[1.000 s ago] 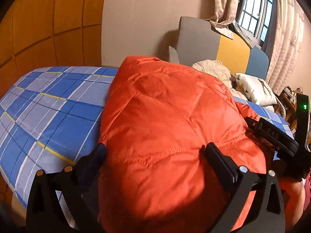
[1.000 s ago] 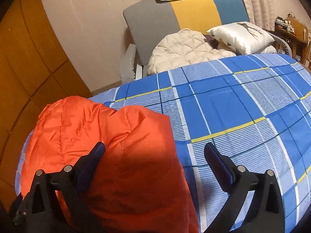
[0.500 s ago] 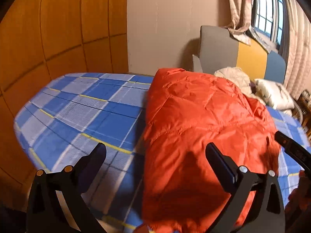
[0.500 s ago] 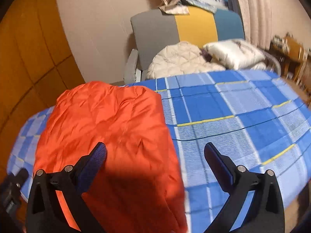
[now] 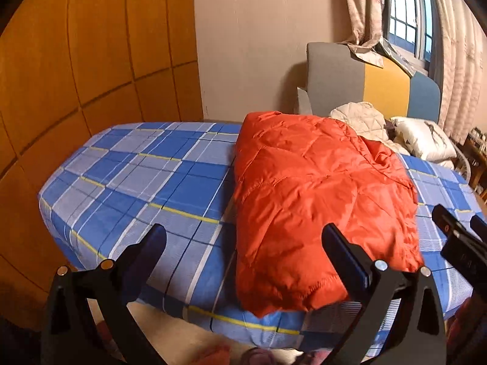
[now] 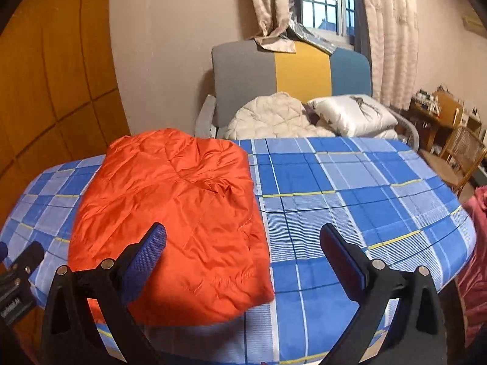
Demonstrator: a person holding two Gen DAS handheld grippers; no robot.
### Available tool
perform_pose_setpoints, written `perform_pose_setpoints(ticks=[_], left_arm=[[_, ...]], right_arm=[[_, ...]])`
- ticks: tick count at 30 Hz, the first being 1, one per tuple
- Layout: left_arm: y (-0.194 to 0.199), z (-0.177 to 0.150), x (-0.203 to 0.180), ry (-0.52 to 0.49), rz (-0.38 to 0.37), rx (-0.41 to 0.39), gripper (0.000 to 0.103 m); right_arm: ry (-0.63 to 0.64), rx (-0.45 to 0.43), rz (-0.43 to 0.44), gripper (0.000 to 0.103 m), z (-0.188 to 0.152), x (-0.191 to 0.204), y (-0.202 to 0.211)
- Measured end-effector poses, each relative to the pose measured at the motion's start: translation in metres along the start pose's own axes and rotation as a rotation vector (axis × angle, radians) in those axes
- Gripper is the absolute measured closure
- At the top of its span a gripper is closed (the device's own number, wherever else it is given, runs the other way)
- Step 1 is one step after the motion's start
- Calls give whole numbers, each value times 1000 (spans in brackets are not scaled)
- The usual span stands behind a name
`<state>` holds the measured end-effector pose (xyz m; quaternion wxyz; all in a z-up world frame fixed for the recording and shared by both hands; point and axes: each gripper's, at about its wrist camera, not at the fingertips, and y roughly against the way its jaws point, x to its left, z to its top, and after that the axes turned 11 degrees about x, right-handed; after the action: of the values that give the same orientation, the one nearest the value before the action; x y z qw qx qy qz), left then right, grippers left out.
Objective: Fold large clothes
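An orange quilted down jacket [image 5: 316,200] lies folded into a compact rectangle on the blue plaid table cover [image 5: 146,182]. In the right wrist view the jacket [image 6: 170,219] lies on the left half of the table [image 6: 350,188]. My left gripper [image 5: 243,252] is open and empty, held back from the table's near edge. My right gripper [image 6: 243,252] is open and empty, also pulled back above the near edge. Neither touches the jacket. The right gripper's body shows at the right edge of the left wrist view [image 5: 459,243].
A grey, yellow and blue chair [image 6: 292,73] stands behind the table with a cream quilted garment [image 6: 271,118] and a white pillow [image 6: 353,112]. Orange wall panels [image 5: 76,60] are at the left. A wooden chair [image 6: 459,158] and red cloth [image 6: 474,243] are at the right.
Both grippers have drawn back from the jacket toward the near edge. The jacket, close under the fingers a second ago, now lies folded and untouched on the table.
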<state>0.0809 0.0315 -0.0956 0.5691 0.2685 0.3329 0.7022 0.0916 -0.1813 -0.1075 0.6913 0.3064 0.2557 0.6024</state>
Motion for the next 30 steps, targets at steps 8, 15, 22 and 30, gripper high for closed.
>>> perform_pose_setpoints(ticks=[8, 15, 22, 30], left_arm=[[19, -12, 16, 29, 18, -11, 2], [23, -18, 22, 42, 0, 17, 2], [25, -21, 18, 25, 3, 15, 2], [30, -22, 12, 5, 11, 2, 2]], right_arm=[[47, -78, 81, 3, -23, 11, 41], [95, -91, 37, 3, -32, 22, 52], [59, -62, 19, 3, -30, 15, 48], [45, -41, 21, 3, -28, 13, 45]])
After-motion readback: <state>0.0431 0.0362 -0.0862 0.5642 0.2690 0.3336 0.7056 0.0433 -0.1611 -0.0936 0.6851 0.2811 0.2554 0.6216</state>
